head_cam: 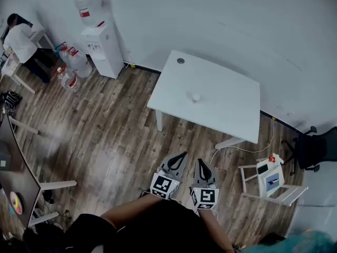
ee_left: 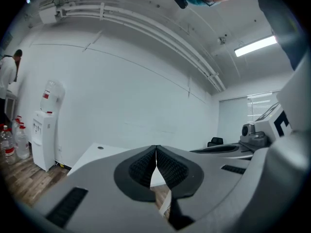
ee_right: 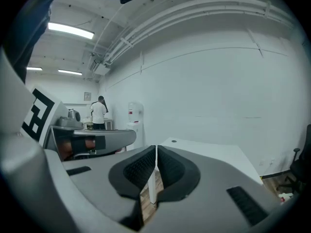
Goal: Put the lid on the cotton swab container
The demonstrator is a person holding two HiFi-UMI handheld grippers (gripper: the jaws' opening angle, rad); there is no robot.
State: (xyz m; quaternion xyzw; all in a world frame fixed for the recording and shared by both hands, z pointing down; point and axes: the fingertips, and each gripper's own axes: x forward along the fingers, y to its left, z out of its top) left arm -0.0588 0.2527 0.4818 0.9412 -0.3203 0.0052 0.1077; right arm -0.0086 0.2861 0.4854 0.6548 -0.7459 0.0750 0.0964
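Note:
A small white round object (head_cam: 196,96), too small to tell apart as container or lid, sits near the middle of the white table (head_cam: 226,115). Both grippers are held close to the person's body, above the wooden floor and short of the table's near edge. My left gripper (head_cam: 181,156) is shut with nothing between its pads, as the left gripper view shows (ee_left: 156,148). My right gripper (head_cam: 200,163) is beside it, also shut and empty (ee_right: 156,148). Both point toward the table (ee_left: 97,152) (ee_right: 209,147).
A water dispenser (head_cam: 102,41) and water bottles (head_cam: 73,67) stand by the far wall on the left. A person (head_cam: 21,38) works at the far left. A white stool with items (head_cam: 271,181) and a black office chair (head_cam: 310,149) stand right of the table. A desk (head_cam: 16,178) is at the left.

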